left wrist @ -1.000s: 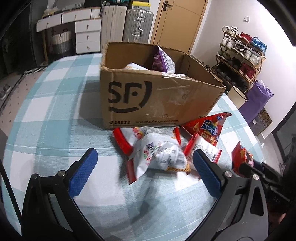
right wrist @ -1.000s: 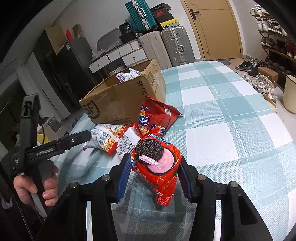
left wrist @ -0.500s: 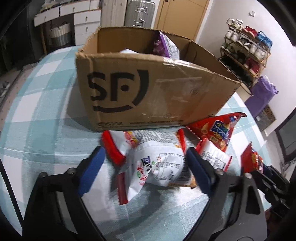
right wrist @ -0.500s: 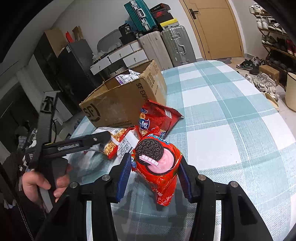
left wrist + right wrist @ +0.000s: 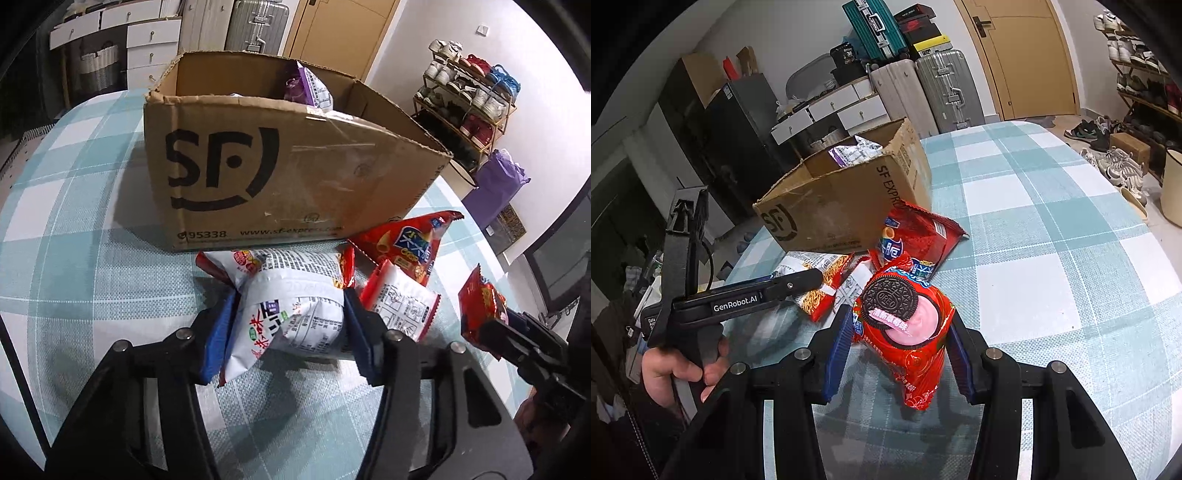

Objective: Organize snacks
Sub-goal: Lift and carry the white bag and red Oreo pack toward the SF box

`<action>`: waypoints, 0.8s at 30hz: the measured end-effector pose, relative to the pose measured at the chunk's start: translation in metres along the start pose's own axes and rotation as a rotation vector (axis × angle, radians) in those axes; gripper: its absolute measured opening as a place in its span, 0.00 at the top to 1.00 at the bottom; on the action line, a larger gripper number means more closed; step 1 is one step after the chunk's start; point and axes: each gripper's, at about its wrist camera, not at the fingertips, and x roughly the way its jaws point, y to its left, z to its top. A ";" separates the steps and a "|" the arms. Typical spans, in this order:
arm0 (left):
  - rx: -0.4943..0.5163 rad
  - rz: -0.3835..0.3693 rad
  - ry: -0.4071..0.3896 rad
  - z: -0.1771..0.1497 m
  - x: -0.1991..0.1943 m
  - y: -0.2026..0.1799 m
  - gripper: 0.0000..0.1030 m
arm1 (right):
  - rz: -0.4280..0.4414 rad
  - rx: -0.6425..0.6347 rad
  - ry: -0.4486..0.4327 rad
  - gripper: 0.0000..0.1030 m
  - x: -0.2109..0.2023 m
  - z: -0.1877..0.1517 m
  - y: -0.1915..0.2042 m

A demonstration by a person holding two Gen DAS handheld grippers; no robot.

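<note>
- I see the counter [image 5: 1052, 236] under a teal-and-white checked cloth; everything I work with sits on it.
- The open cardboard box [image 5: 280, 184], printed "SF" on its near wall, stands on the counter just behind the loose snacks, with a purple-and-white packet [image 5: 308, 86] poking up inside.
- A red chip bag [image 5: 410, 245] with a blue label lies against the box's right front corner.
- My left gripper [image 5: 290, 328] has just been closing its jaws, and in the left wrist view its blue pads press both sides of the white noodle packet [image 5: 295, 310], which lies on the counter right before the box, red ends sticking out.
- A smaller white-and-red packet [image 5: 400, 304] lies just beside the noodle packet, on its right.
- My right gripper [image 5: 897, 350] is clamped on the red Oreo pack [image 5: 905, 332], both pads squeezing its sides, its lower end hanging below the fingers, near the pile's edge.
- A hand [image 5: 677, 371] grips the left gripper's handle at the left of the right wrist view.
</note>
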 end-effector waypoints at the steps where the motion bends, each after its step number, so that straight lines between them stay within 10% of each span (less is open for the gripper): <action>1: 0.000 0.000 -0.002 -0.004 -0.001 -0.002 0.48 | 0.001 -0.001 -0.002 0.52 -0.001 0.000 0.001; 24: 0.005 -0.008 -0.055 -0.027 -0.050 0.000 0.48 | 0.023 -0.043 -0.057 0.52 -0.029 0.002 0.024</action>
